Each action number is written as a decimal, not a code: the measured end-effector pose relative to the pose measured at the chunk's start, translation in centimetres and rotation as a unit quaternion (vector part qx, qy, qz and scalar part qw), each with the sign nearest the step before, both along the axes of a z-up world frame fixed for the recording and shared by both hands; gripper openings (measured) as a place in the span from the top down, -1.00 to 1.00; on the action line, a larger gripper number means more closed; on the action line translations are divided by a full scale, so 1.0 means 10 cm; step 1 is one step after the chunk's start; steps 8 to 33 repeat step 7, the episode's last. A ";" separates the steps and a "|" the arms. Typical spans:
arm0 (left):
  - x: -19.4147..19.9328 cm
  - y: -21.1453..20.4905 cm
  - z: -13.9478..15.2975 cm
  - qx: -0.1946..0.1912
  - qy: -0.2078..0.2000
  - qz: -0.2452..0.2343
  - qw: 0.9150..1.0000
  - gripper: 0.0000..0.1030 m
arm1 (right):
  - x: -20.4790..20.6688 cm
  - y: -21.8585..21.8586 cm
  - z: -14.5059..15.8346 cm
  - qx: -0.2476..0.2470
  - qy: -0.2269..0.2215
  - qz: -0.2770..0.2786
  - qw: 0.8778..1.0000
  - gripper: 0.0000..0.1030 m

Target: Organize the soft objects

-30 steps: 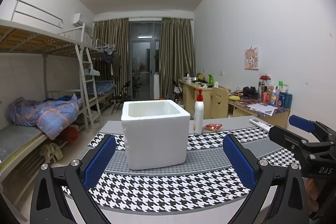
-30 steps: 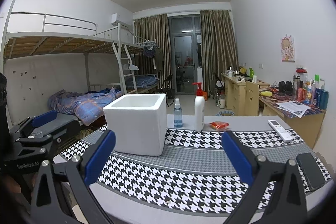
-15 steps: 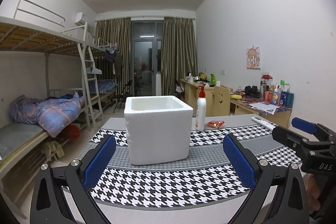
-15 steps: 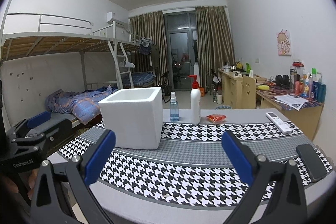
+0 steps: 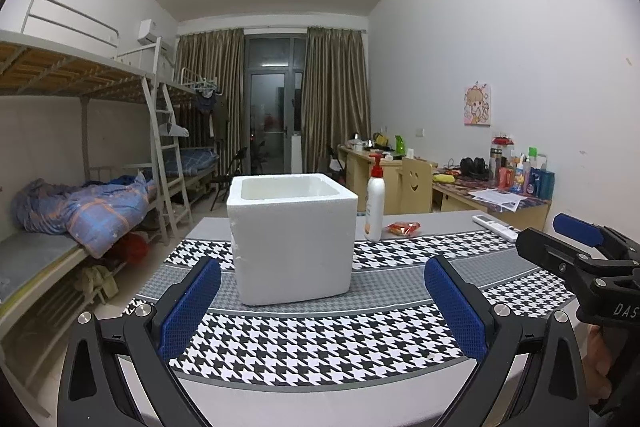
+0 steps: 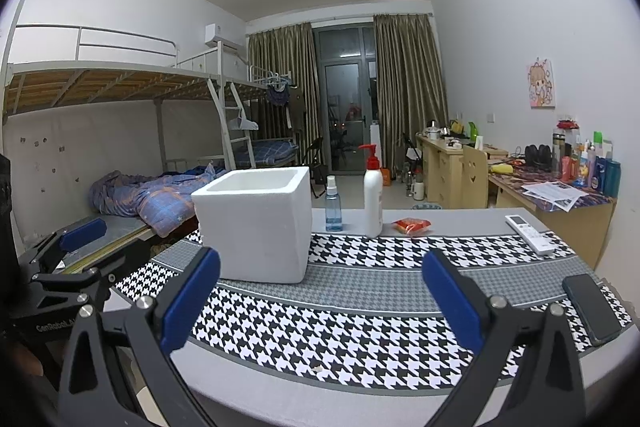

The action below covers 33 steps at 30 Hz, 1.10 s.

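Observation:
A white foam box (image 5: 294,241) (image 6: 256,223) stands open-topped on the houndstooth table runner (image 5: 320,331) (image 6: 360,323). Behind it lies a small red-orange soft packet (image 5: 403,227) (image 6: 412,225), beside a white pump bottle (image 5: 374,205) (image 6: 373,193). My left gripper (image 5: 320,307) hovers open over the table's near edge, in line with the box, nothing between its blue pads. My right gripper (image 6: 320,303) is open too, empty, to the right of the box; it also shows at the right edge of the left wrist view (image 5: 580,251).
A small blue spray bottle (image 6: 331,205) stands next to the pump bottle. A white remote (image 6: 529,233) and a dark phone (image 6: 591,307) lie at the table's right. Bunk beds (image 5: 80,187) line the left, cluttered desks (image 5: 492,187) the right wall.
Both grippers have drawn back and lowered slightly, so the box and bottles sit a little higher and farther in both views. Jaws stay open; nothing on the table has moved.

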State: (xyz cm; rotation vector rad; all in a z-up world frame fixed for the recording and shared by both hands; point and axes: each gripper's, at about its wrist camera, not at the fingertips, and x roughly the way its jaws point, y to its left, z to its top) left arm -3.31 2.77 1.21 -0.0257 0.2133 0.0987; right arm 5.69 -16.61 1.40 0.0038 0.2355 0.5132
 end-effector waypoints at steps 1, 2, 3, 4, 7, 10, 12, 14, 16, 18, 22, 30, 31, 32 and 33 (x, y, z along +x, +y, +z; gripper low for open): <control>0.00 0.00 0.00 0.000 0.000 -0.001 1.000 -0.98 | 0.00 0.00 0.00 0.000 0.000 0.000 1.000 -0.98; 0.01 -0.01 0.01 -0.001 0.001 -0.003 1.000 -0.98 | -0.01 0.00 0.00 -0.001 -0.001 0.000 1.000 -0.98; 0.02 -0.01 0.00 -0.001 0.002 -0.003 1.000 -0.98 | -0.01 0.00 0.00 -0.002 -0.002 -0.001 1.000 -0.98; 0.02 -0.01 0.00 0.000 0.002 -0.003 1.000 -0.98 | 0.00 0.00 0.00 -0.002 -0.002 -0.002 1.000 -0.98; 0.03 0.00 -0.01 -0.002 0.004 -0.007 1.000 -0.98 | 0.02 -0.01 -0.02 -0.001 0.003 -0.001 1.000 -0.98; 0.03 0.00 -0.01 -0.002 0.004 -0.007 1.000 -0.98 | 0.02 -0.01 -0.02 -0.001 0.003 -0.001 1.000 -0.98; 0.03 0.00 -0.01 -0.002 0.004 -0.007 1.000 -0.98 | 0.02 -0.01 -0.02 -0.001 0.003 -0.001 1.000 -0.98; 0.03 0.00 -0.01 -0.002 0.004 -0.007 1.000 -0.98 | 0.02 -0.01 -0.02 -0.001 0.003 -0.001 1.000 -0.98; 0.03 0.00 -0.01 -0.002 0.004 -0.007 1.000 -0.98 | 0.02 -0.01 -0.02 -0.001 0.003 -0.001 1.000 -0.98; 0.03 0.00 -0.01 -0.002 0.004 -0.007 1.000 -0.98 | 0.02 -0.01 -0.02 -0.001 0.003 -0.001 1.000 -0.98; 0.03 0.00 -0.01 -0.002 0.004 -0.007 1.000 -0.98 | 0.02 -0.01 -0.02 -0.001 0.003 -0.001 1.000 -0.98; 0.03 0.00 -0.01 -0.002 0.004 -0.007 1.000 -0.98 | 0.02 -0.01 -0.02 -0.001 0.003 -0.001 1.000 -0.98; 0.03 0.00 -0.01 -0.002 0.004 -0.007 1.000 -0.98 | 0.02 -0.01 -0.02 -0.001 0.003 -0.001 1.000 -0.98; 0.03 0.00 -0.01 -0.002 0.004 -0.007 1.000 -0.98 | 0.02 -0.01 -0.02 -0.001 0.003 -0.001 1.000 -0.98; 0.03 0.00 -0.01 -0.002 0.004 -0.007 1.000 -0.98 | 0.02 -0.01 -0.02 -0.001 0.003 -0.001 1.000 -0.98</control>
